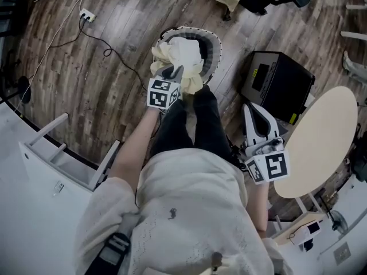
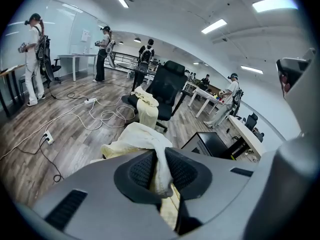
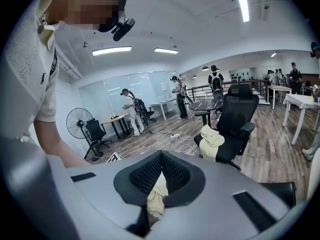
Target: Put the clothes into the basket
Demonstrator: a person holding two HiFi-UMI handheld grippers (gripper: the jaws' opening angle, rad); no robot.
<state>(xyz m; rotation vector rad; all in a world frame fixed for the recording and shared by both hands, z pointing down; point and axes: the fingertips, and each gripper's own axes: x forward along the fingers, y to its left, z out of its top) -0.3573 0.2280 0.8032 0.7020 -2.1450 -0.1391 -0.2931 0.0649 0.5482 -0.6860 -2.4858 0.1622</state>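
A round grey basket (image 1: 215, 49) stands on the wood floor ahead of my legs, with white cloth in it. My left gripper (image 1: 174, 72) hangs over its near rim, shut on a cream garment (image 1: 184, 59) that bunches above the basket. In the left gripper view the garment (image 2: 145, 136) is pinched between the ribbed pads (image 2: 141, 171) of that gripper (image 2: 161, 170) and spills forward over them. My right gripper (image 1: 250, 107) is off to the right beside my leg, shut with nothing in it. In its own view the right gripper (image 3: 161, 160) has its pads closed tip to tip.
A black box (image 1: 278, 82) sits on the floor right of the basket, next to a round beige table (image 1: 321, 142). Cables (image 1: 109, 50) and a power strip (image 1: 87, 16) lie at the left. An office chair (image 2: 167, 86) holds another cream garment (image 2: 146, 109). People stand farther back.
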